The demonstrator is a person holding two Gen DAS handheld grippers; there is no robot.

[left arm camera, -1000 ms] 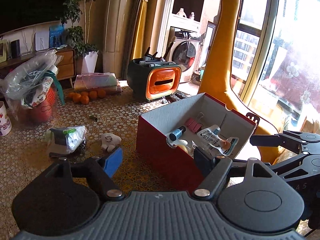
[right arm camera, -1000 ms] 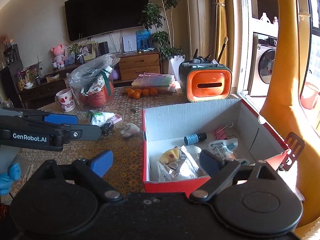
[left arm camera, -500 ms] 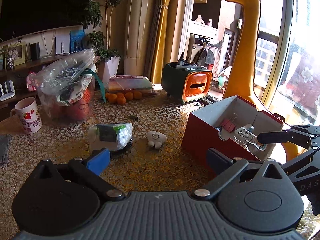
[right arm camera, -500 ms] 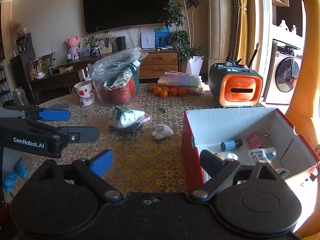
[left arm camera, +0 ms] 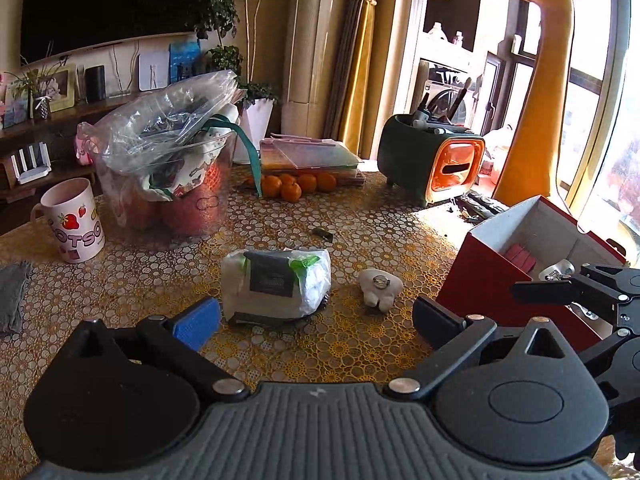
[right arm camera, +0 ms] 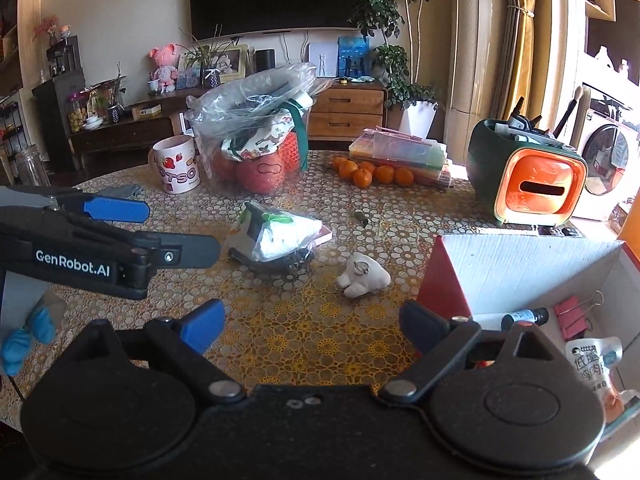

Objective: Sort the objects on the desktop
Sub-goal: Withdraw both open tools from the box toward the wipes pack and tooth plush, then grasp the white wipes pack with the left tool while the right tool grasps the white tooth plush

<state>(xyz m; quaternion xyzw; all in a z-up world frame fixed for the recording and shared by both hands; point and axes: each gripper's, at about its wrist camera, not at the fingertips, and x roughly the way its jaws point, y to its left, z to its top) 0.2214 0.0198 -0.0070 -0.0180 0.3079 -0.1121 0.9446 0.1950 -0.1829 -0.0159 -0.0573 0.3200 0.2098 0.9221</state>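
Note:
A white plastic-wrapped packet (left arm camera: 276, 282) (right arm camera: 276, 234) with a dark label lies mid-table. To its right is a small white figure (left arm camera: 378, 286) (right arm camera: 364, 278). My left gripper (left arm camera: 316, 320) hangs open just in front of the packet, with nothing between its pads; in the right wrist view it (right arm camera: 160, 228) reaches in from the left. My right gripper (right arm camera: 312, 326) is also open and holds nothing, near the figure. The red box (left arm camera: 492, 276) (right arm camera: 444, 280) stands at the right, holding a small bottle (right arm camera: 524, 316), pink clips (right arm camera: 572, 316) and a pouch (right arm camera: 596, 364).
Behind the packet stand a strawberry mug (left arm camera: 74, 220), a clear tub under a plastic bag (left arm camera: 172, 168), oranges (left arm camera: 296, 186) and a green-and-orange organiser (left arm camera: 436, 164). A small dark item (left arm camera: 323, 233) lies beyond the packet. A grey cloth (left arm camera: 14, 292) sits at the left edge.
Both views have swung left, away from the red box, which now sits at the right edge. The packet and white figure have come to the middle. The left jaws have spread wider.

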